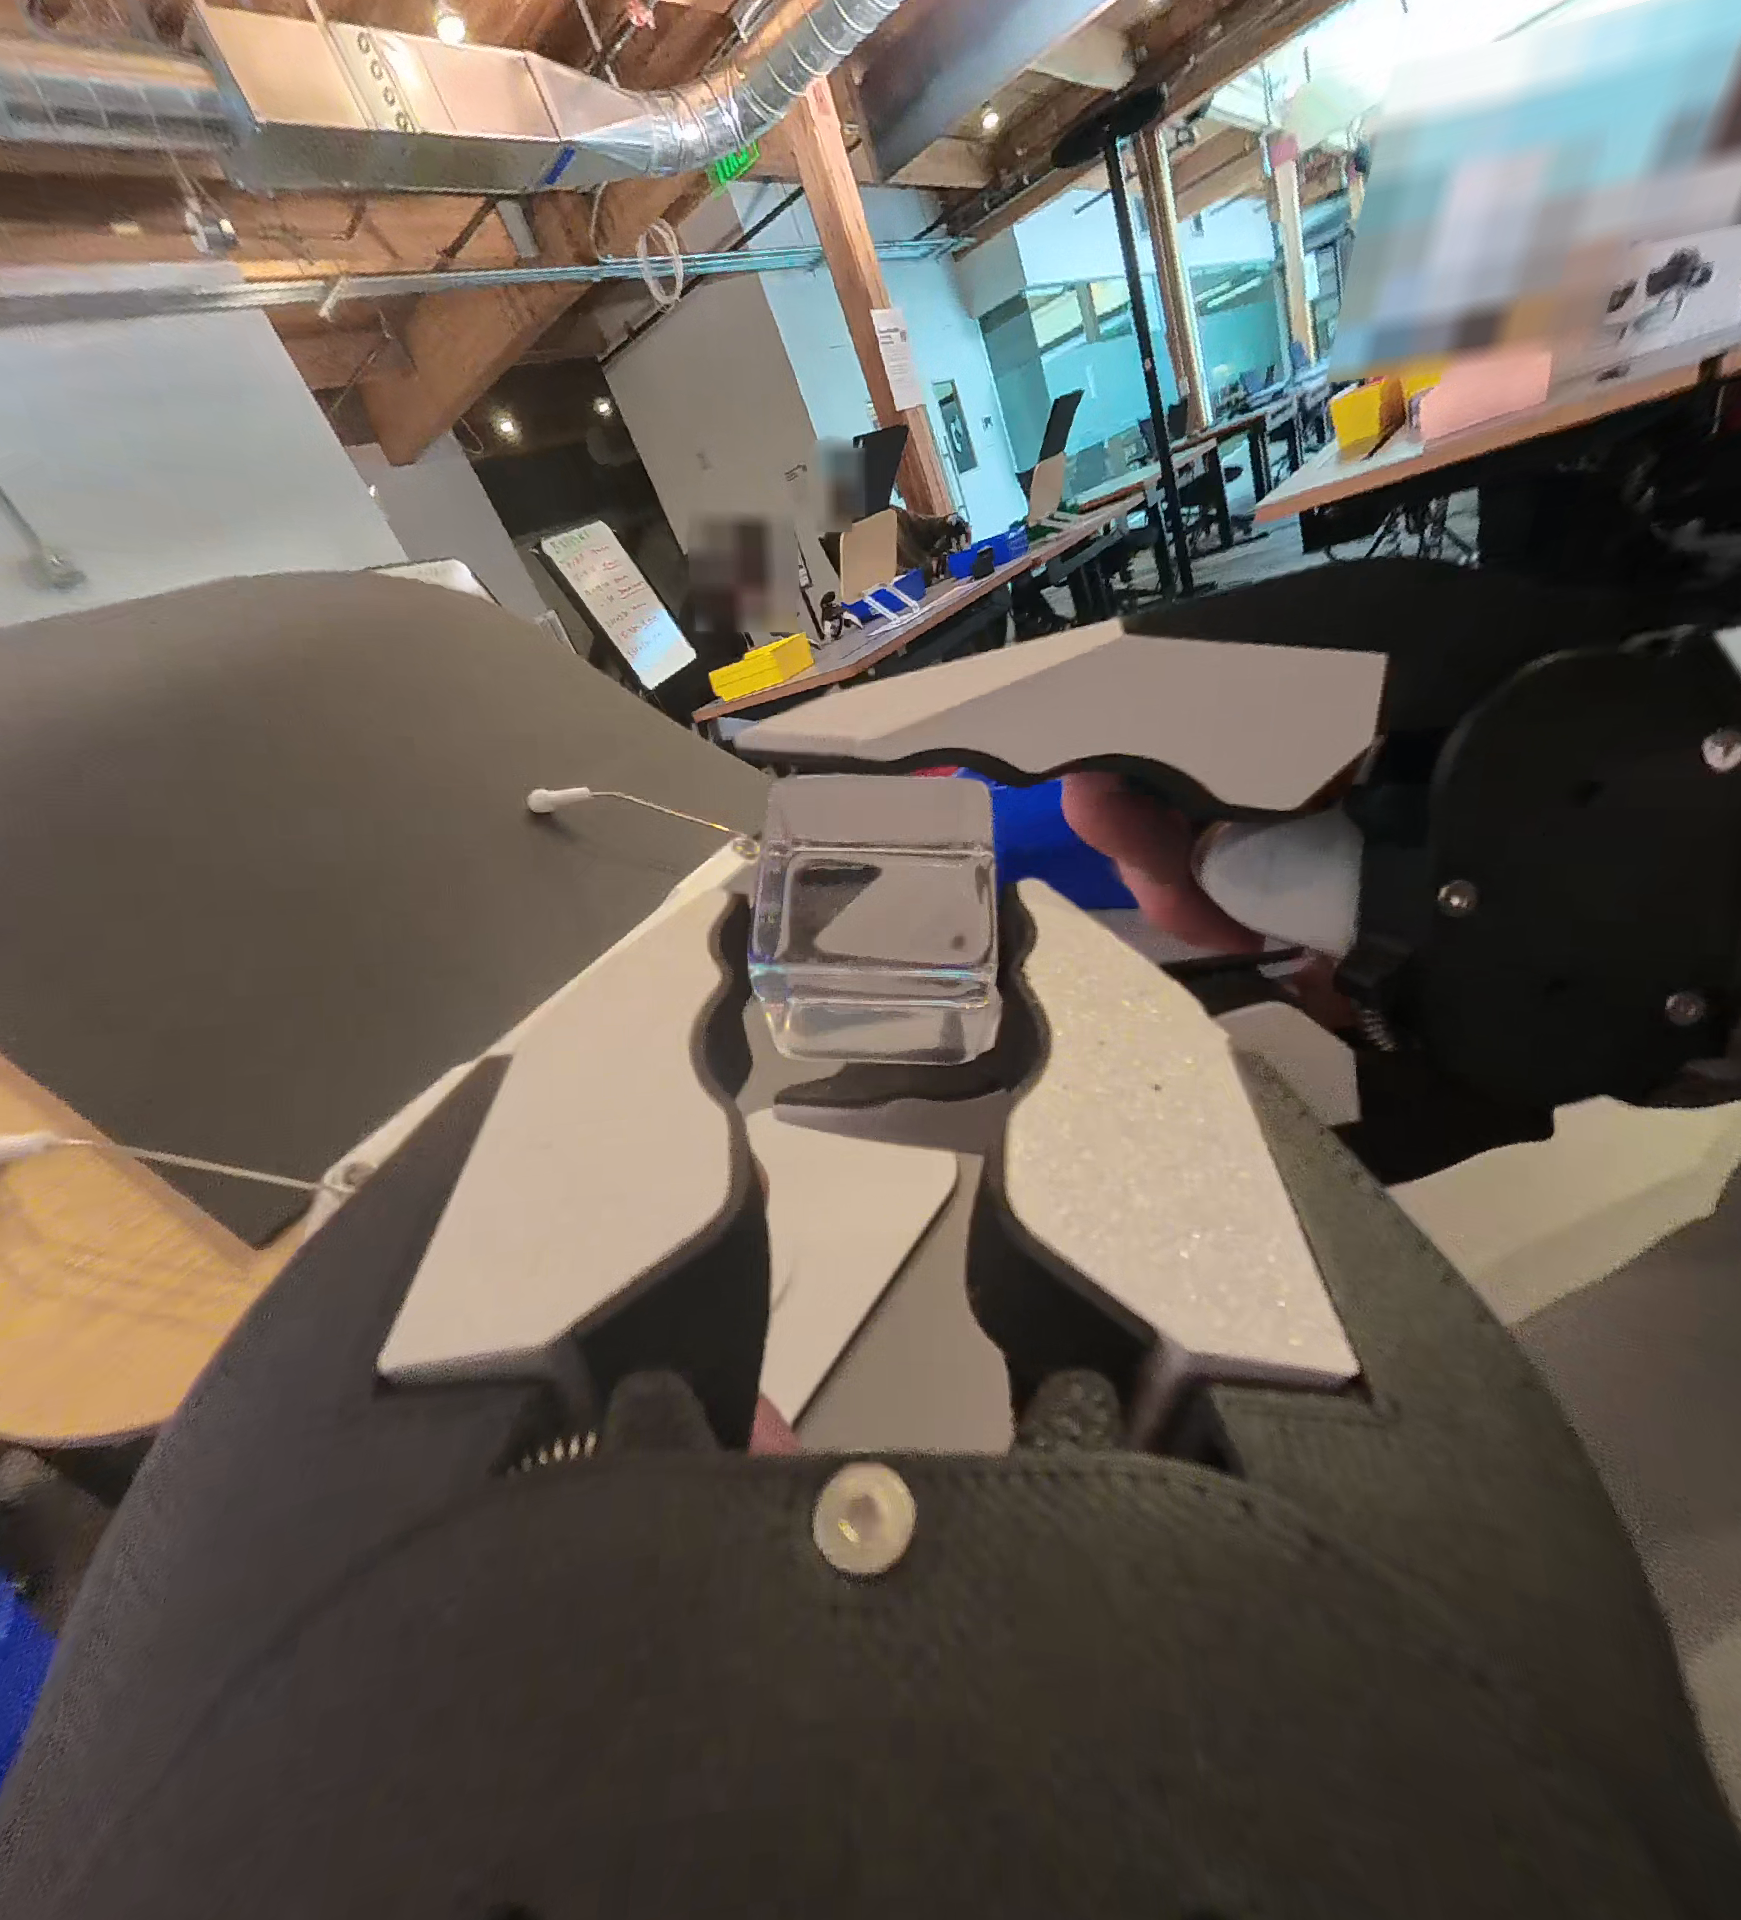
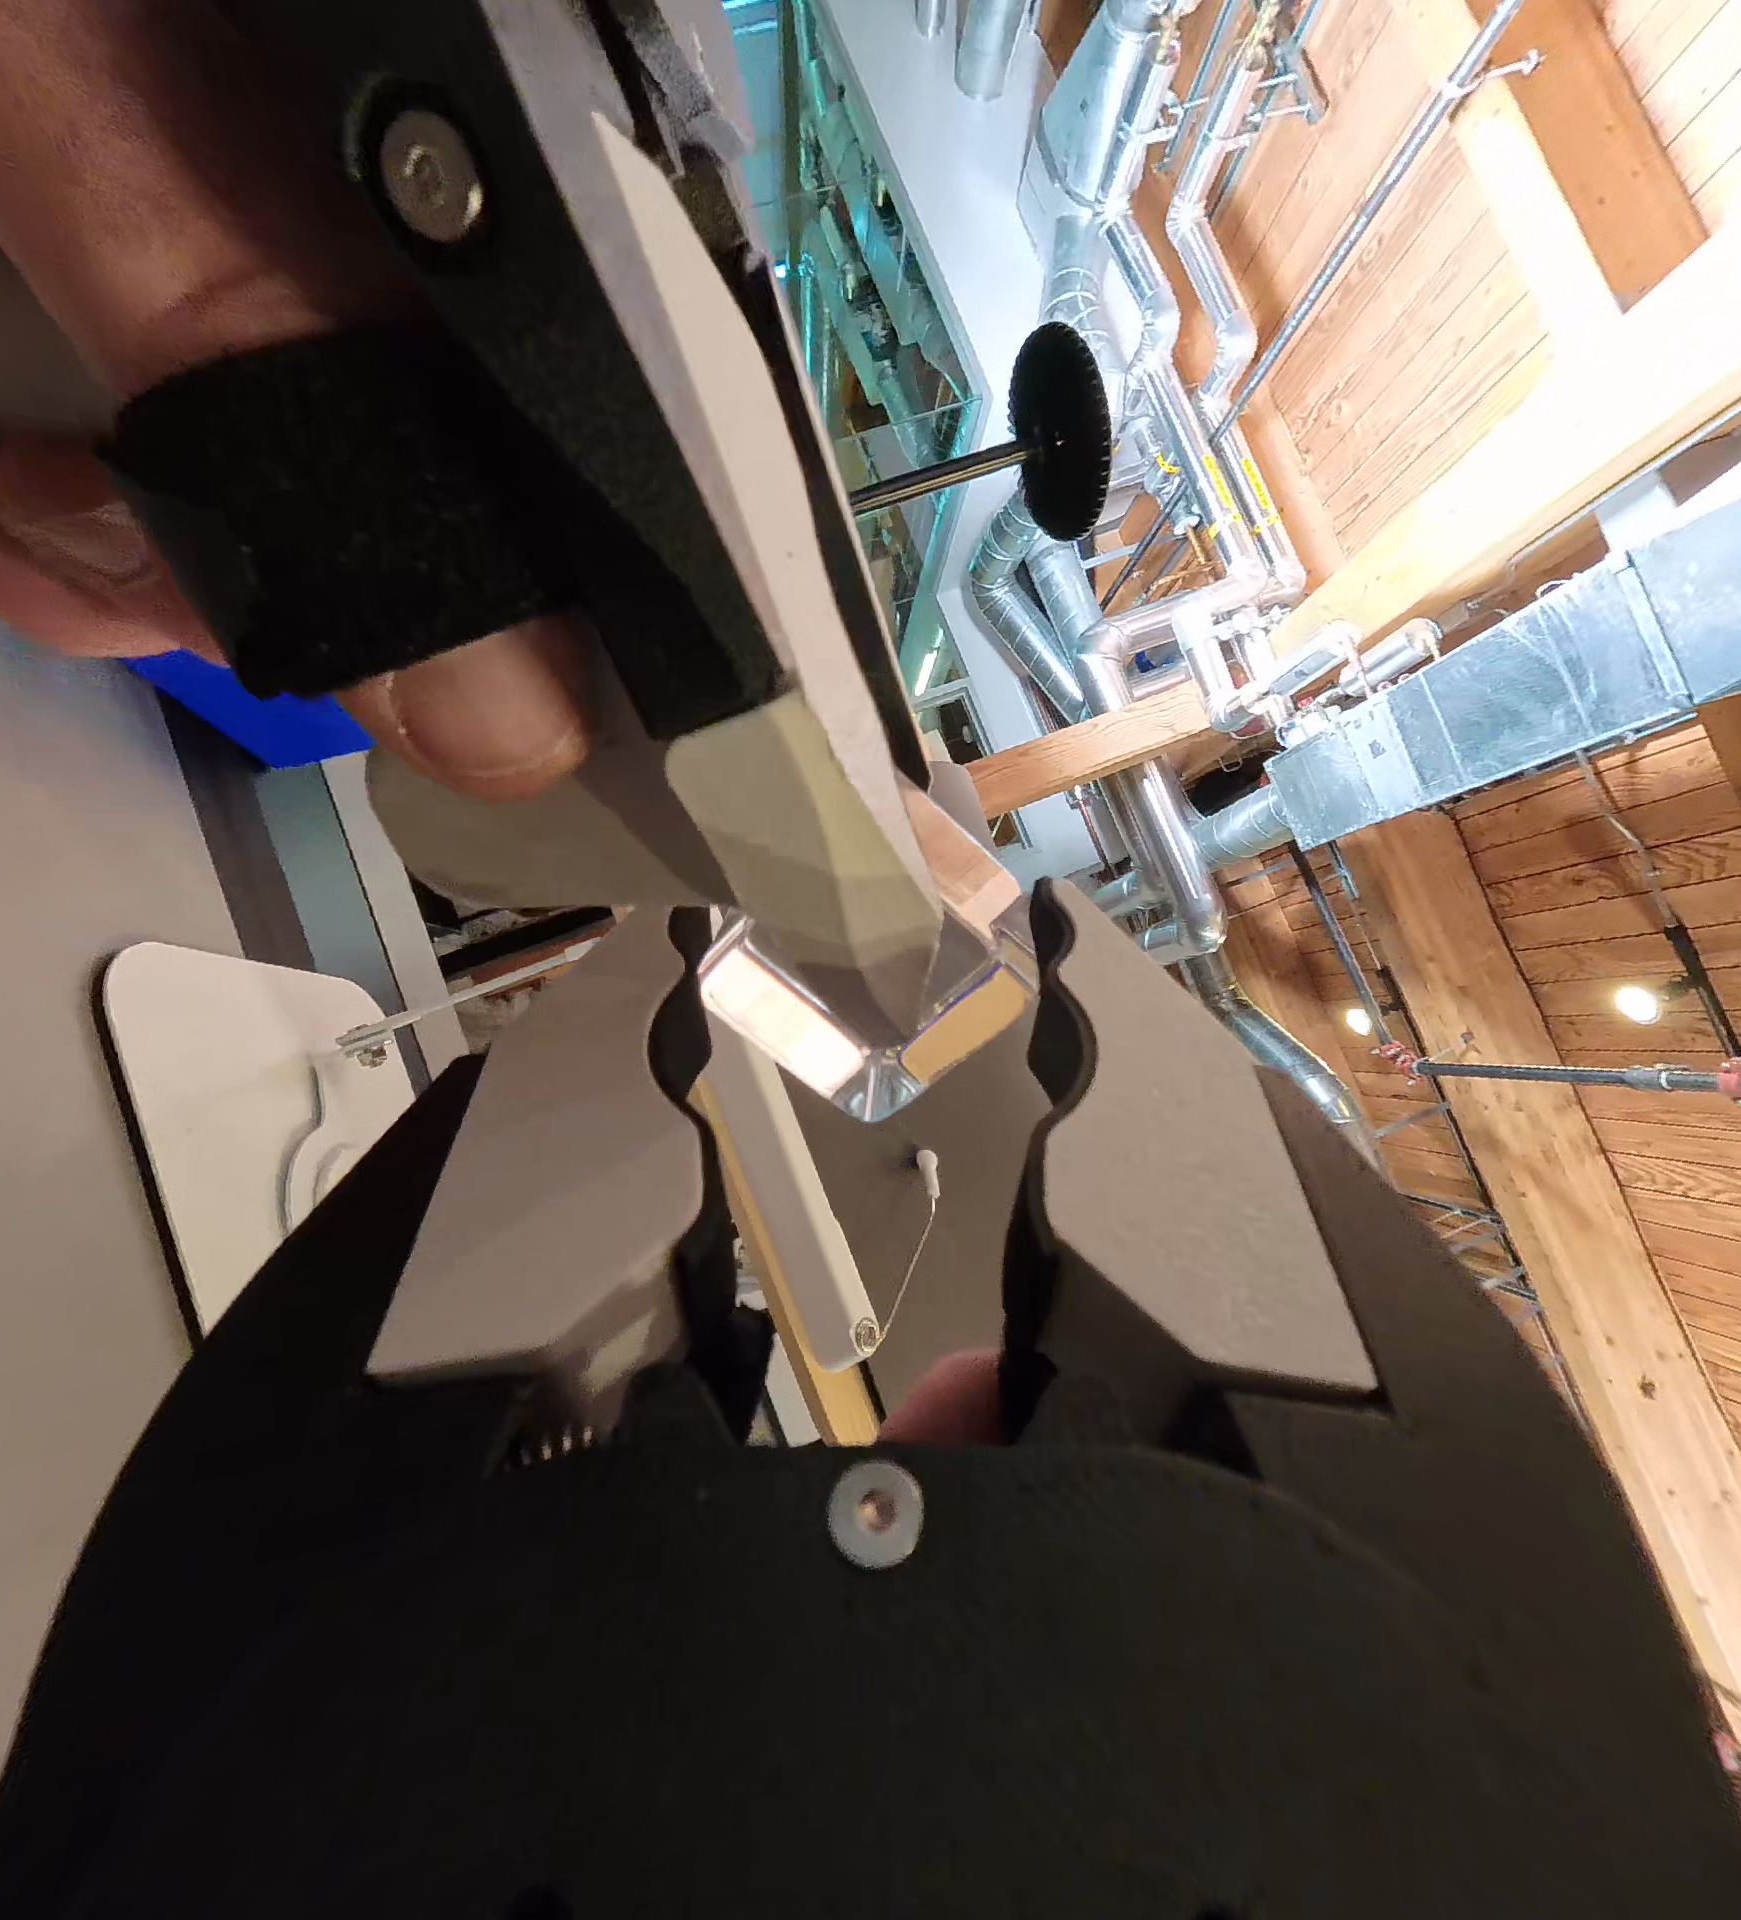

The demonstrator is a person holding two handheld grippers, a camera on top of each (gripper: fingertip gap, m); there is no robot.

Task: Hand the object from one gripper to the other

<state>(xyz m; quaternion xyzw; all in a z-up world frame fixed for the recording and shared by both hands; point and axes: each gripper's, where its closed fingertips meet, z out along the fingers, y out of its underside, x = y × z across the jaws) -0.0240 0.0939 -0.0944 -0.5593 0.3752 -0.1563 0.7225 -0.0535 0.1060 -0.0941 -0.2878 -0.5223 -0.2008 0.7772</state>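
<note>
One clear cube (image 1: 871,940) is in view, and two grippers: the left gripper (image 1: 871,935) with its two grey fingers (image 1: 575,1174) and the right gripper (image 2: 850,1023) with two as well. Two thin wires with white tips (image 1: 549,800) run off the left side in the left wrist view, and two yellow bins (image 1: 762,665) show on the far counters (image 1: 1531,436). One black round disc on a pole (image 2: 1058,431) shows in the right wrist view, and one whiteboard (image 1: 617,603) stands in the background.

The cube (image 1: 871,935) sits between the left gripper (image 1: 871,961) fingers, the right gripper (image 1: 949,758) just above it. Behind the cube lies a dark pad (image 1: 274,831); beneath the cube, a card (image 1: 845,1236).
</note>
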